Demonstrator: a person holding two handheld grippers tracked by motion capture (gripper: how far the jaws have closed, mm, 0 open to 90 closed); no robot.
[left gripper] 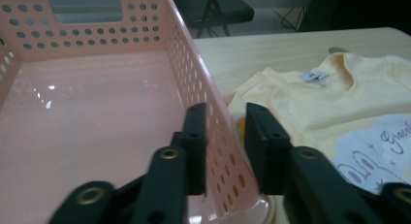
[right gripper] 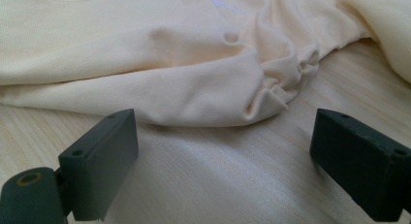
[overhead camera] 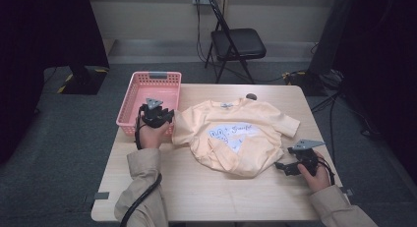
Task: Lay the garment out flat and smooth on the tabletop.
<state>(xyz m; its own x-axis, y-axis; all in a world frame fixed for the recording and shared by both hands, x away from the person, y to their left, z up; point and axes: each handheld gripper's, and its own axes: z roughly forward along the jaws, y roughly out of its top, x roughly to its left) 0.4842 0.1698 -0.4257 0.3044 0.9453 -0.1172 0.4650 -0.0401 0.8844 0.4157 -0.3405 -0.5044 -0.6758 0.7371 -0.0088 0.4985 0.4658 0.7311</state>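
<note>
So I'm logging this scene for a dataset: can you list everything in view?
pale yellow printed cotton T-shirt: one, crumpled, table centre
pink perforated plastic basket: one, table's far left corner
light wooden table: one, foreground
black folding chair: one, behind the table
small dark round object: one, on the table beyond the shirt collar
left gripper: black, jaws straddling the basket's wall
right gripper: black, open at the shirt hem

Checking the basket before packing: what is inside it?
The pink basket looks empty: bare floor, no items. Its nearest corner is hidden behind the left gripper's fingers.
</note>
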